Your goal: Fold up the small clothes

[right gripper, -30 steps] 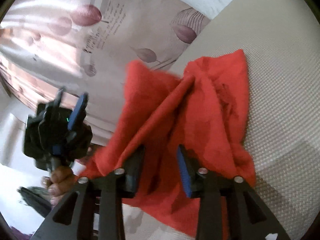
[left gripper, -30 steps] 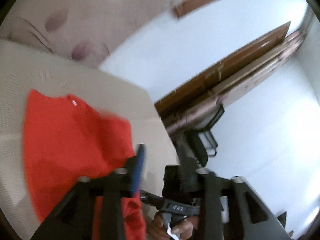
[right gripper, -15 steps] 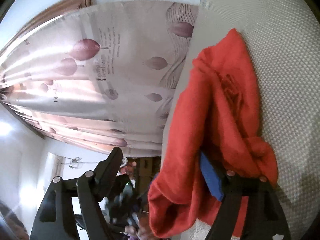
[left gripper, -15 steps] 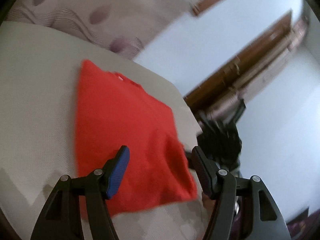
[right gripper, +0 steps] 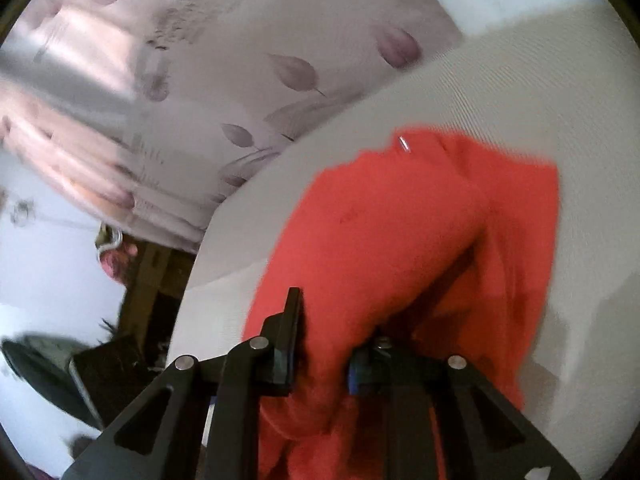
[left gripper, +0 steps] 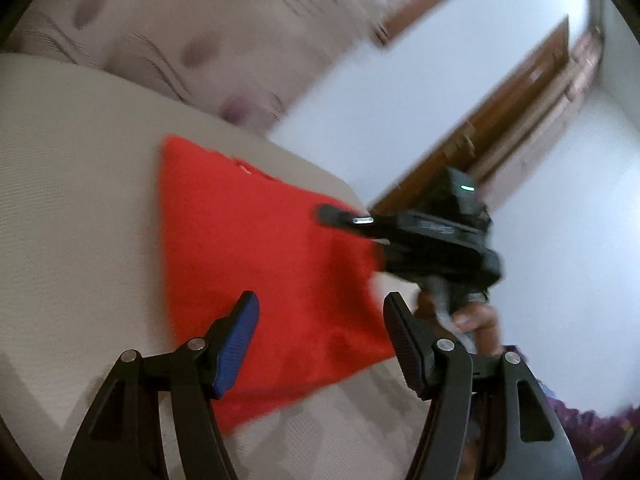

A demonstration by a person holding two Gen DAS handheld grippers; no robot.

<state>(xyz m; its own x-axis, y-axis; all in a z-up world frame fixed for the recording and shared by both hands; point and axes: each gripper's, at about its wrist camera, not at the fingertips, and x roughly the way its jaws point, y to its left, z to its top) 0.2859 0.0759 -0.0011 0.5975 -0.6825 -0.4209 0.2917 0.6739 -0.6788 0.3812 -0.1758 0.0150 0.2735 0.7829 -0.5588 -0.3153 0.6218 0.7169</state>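
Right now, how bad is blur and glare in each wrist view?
Left wrist view: motion blur smears the curtain and the right gripper; the left gripper, open, stays crisp; red garment edges are soft. Right wrist view: curtain blurred, with washed-out glare at left; garment soft, bunched between the right gripper's fingers; heavy fisheye curvature in both.

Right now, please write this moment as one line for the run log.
left tool: open, above red garment | right tool: gripping a fold of the garment | surface: beige cloth
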